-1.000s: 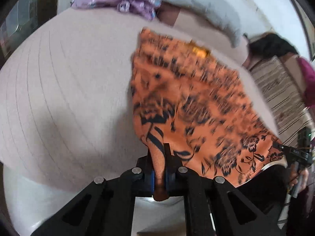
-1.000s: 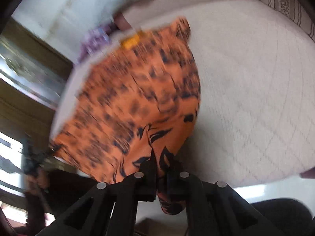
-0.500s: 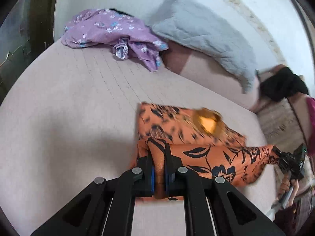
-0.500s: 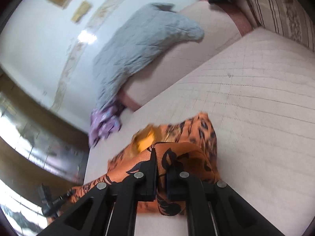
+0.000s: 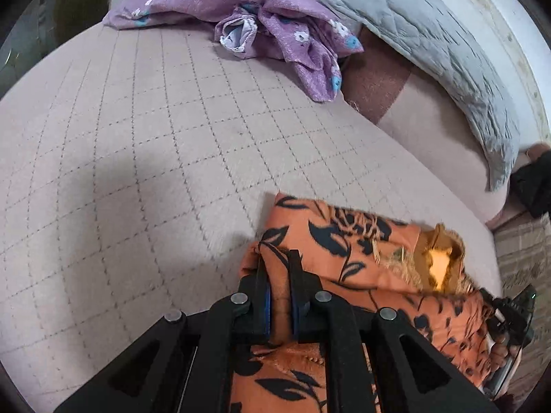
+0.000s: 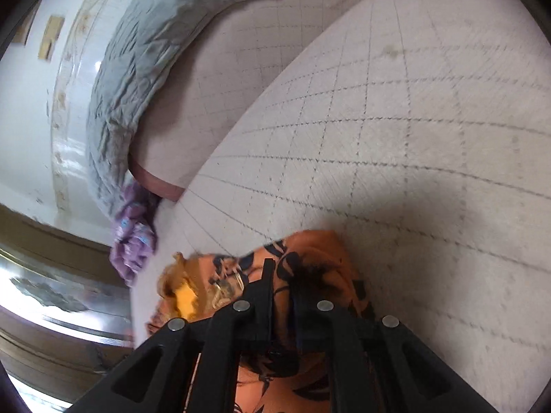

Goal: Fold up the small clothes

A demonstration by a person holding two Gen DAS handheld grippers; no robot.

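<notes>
Quilted bed cover (image 5: 144, 144) carries the orange garment (image 5: 337, 241), folded near its front edge. Left gripper (image 5: 279, 296) and right gripper (image 6: 283, 296) each have jaws clenched on a corner. Soft, light, floppy cloth; corners seem the surest hold.

orange garment (image 5: 347, 251): printed cloth | mattress (image 5: 137, 158): matt quilted fabric | pillow (image 5: 440, 44): crinkled grey cloth
</notes>
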